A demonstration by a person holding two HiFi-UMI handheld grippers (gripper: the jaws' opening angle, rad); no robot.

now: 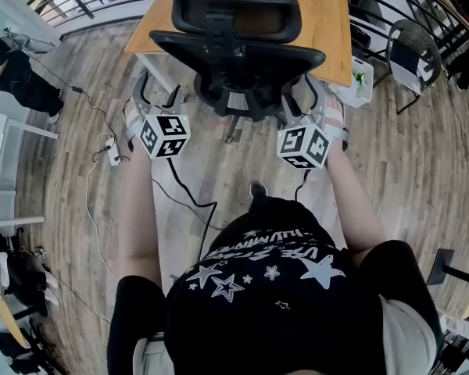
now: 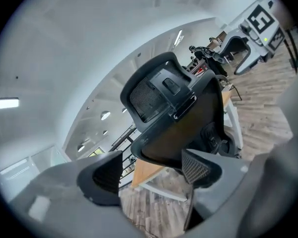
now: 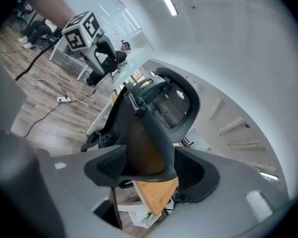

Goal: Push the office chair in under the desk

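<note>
**Office chair (image 1: 236, 69), one.** It stands on the wood floor (image 1: 406, 170), directly ahead of us, with its back turned to us. We judge it not yet fully in: the seat is at the near edge of the desk and the headrest (image 1: 234, 14) already overlaps the top.

**Desk (image 1: 328, 14), one.** It has a wooden top and lies straight beyond the chair, so we judge the push must go directly away from us.

**Backrest (image 3: 141, 143), one.** Its breadth runs left to right, parallel to the desk's near edge, and one gripper sits at each flank.

**Left gripper (image 2: 151, 167), one.** Its jaws stand apart. The backrest's lower edge sits just ahead, close to the right-hand jaw, and desk and floor show through the rest of the gap. It grips nothing.

**Right gripper (image 3: 150, 162), one.** Its jaws are wide, and the lower edge of the backrest fills the gap between them. Both pads look to us to bear on it. We judge this hand the nearer to the chair.

**Other items:**
- One second chair (image 1: 413, 53), at the right and well apart.
- One white box holding a small plant (image 1: 358, 80), beside the desk corner.
- One power strip (image 1: 112, 153).
- Two gripper cables (image 1: 184, 190), trailing on the floor.
</note>
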